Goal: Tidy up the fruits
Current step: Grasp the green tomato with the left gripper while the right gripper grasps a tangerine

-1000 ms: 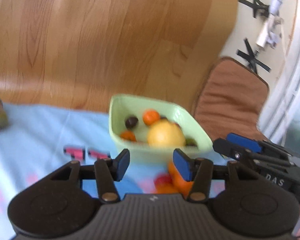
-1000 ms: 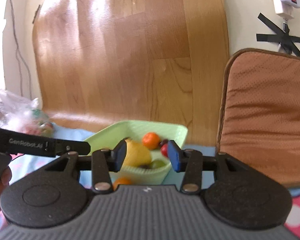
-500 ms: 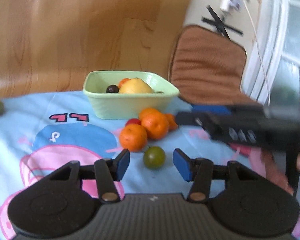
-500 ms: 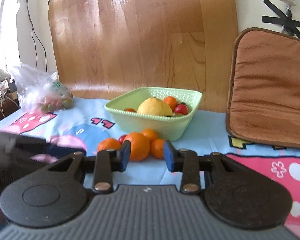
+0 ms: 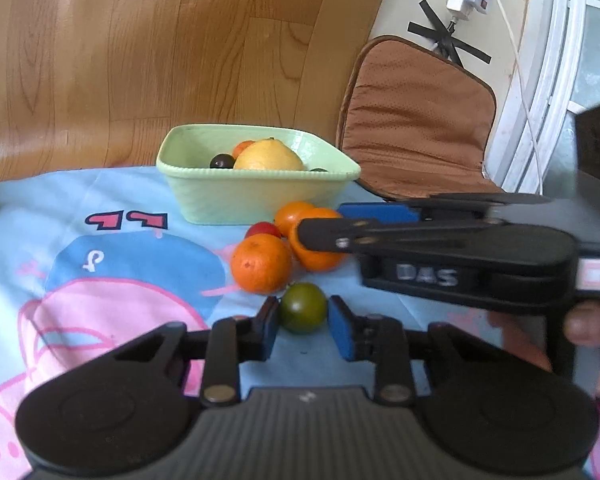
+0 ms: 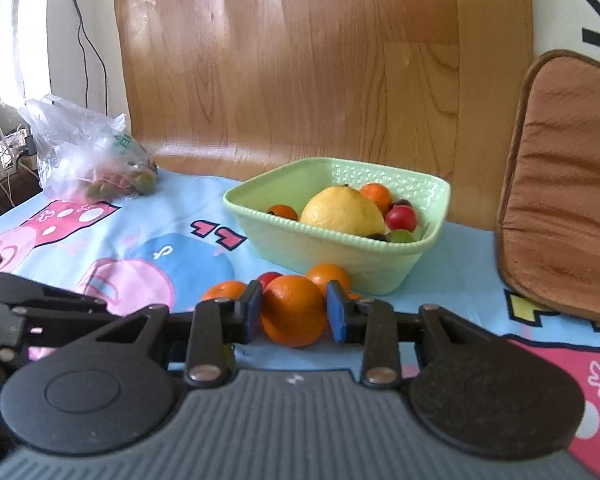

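fruits all over the cartoon tablecloth (image 6: 172, 216) – big yellow lemon (image 6: 342, 210) plus a few small orange, red and dark ones sitting in the pale green bowl (image 6: 340, 256), with a loose bunch just in front of it. left gripper (image 5: 302, 322) clamped on the little green fruit (image 5: 303, 307), down on the cloth, blue pads snug on both sides. right gripper (image 6: 294, 310) narrowed around the biggest orange (image 6: 293, 310), pads right at its sides. another orange (image 5: 261, 262) just behind the green one, and a small red fruit (image 5: 263, 230) tucked between the oranges near the bowl. off to the left, clear plastic bag (image 6: 84, 152) of greenish fruit by the wooden backboard (image 6: 320, 60). brown cushion (image 6: 568, 220) propped up on the right – well apart from the pile.
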Tool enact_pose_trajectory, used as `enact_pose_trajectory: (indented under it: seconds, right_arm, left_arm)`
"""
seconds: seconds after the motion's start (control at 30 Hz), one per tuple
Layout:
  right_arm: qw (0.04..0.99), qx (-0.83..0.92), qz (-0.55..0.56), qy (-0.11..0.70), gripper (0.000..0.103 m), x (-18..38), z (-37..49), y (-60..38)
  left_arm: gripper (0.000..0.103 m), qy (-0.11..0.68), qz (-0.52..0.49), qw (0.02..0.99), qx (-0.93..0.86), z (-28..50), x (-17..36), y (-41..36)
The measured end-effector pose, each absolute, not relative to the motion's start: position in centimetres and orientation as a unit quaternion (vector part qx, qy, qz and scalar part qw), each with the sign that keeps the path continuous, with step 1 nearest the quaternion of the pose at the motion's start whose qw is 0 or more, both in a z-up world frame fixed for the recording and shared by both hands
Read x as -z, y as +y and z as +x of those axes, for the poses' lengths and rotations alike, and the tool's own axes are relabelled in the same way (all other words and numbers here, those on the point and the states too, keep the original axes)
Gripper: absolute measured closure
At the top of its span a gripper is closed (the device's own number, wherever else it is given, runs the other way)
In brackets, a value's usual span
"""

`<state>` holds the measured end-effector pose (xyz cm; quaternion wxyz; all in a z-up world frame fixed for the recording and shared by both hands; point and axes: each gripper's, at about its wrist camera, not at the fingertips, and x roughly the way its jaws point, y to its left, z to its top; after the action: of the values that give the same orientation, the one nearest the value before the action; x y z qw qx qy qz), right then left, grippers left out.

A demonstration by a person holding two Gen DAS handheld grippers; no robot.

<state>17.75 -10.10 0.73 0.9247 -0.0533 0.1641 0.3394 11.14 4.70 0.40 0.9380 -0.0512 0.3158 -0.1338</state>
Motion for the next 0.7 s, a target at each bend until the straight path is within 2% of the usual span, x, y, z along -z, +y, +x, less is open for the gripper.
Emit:
enact_pose_trajectory:
  seconds: [0.4,0.7]
  right_arm:
    - [0.928,-0.326,-0.016,0.180,0.066,0.2,10.7,-15.5]
    - [0.926,-0.336,-0.055,0.162,0.064,0.9,7.0,-14.2]
  left_arm:
    - [0.076,0.316,-0.047,0.934,0.160,7.2,-0.8,4.6]
    - [0.075,0.308,-0.049,0.937,0.159,2.6,-0.9,4.6]
